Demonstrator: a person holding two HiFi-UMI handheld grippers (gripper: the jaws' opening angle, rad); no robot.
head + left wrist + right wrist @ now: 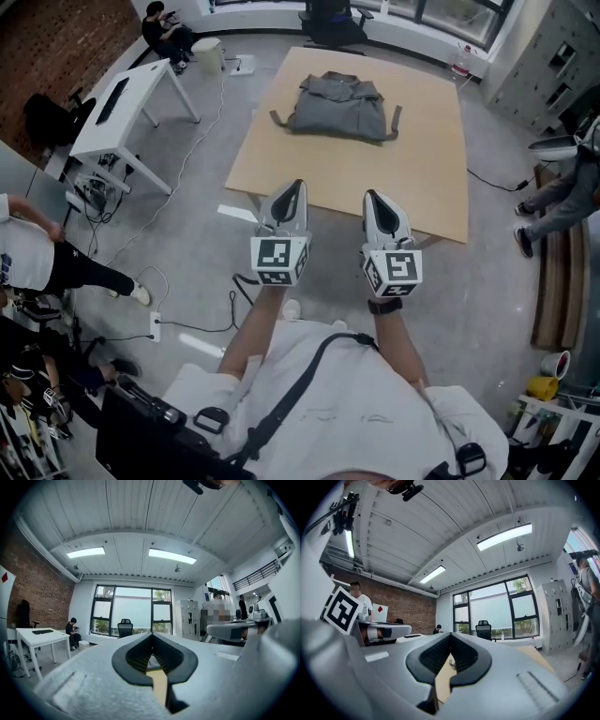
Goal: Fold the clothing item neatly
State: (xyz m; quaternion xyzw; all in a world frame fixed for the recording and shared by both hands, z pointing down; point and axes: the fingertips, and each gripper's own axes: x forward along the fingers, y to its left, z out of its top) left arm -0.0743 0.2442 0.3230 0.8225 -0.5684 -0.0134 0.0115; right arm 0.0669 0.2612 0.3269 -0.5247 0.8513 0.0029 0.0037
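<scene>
1. We hold L claw (296,190) & R claw (373,197) fully closed, both empty, side by side near surface's (412,178) front edge.
2. Grey garment (339,105) lies bunched at surface's far end, well apart from both claws.

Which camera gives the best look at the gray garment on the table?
The head view: the whole gray garment lies in sight on the wooden table. Both gripper views look across the room; past their shut jaws only a tabletop sliver shows.
</scene>
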